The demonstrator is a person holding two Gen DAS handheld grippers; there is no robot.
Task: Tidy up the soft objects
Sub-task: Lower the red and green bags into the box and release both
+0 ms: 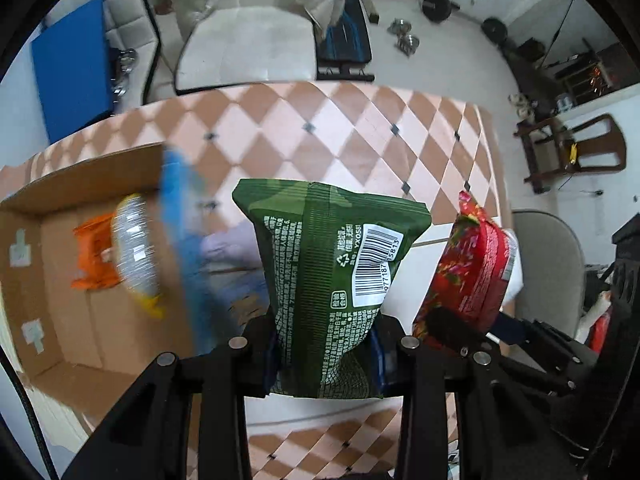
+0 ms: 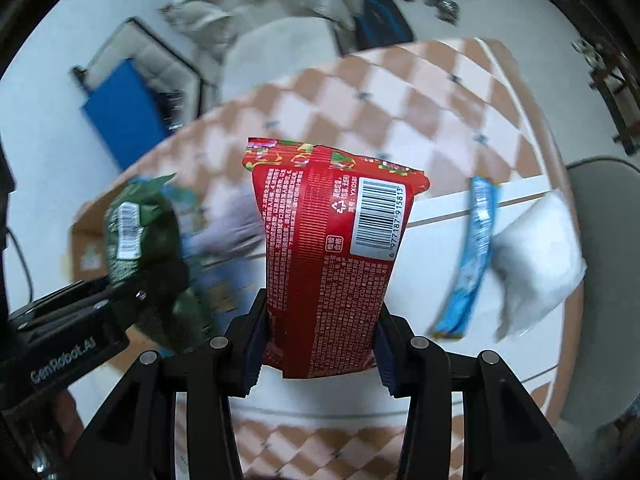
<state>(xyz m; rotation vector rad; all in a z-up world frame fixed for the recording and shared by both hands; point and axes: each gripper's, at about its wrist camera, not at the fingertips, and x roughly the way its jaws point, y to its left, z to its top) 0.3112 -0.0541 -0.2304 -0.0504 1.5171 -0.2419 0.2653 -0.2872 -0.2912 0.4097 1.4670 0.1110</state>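
My left gripper is shut on a green soft pack with a barcode label, held upright above the table. My right gripper is shut on a red soft pack, also upright; it shows at the right of the left wrist view. The green pack appears blurred at the left of the right wrist view. A cardboard box at the left holds an orange pack, a silver-yellow pack and a blurred blue pack.
The table has a pink and tan diamond-check cloth. A white tray on it carries a blue pack and a white soft pack. Grey chairs and floor clutter surround the table.
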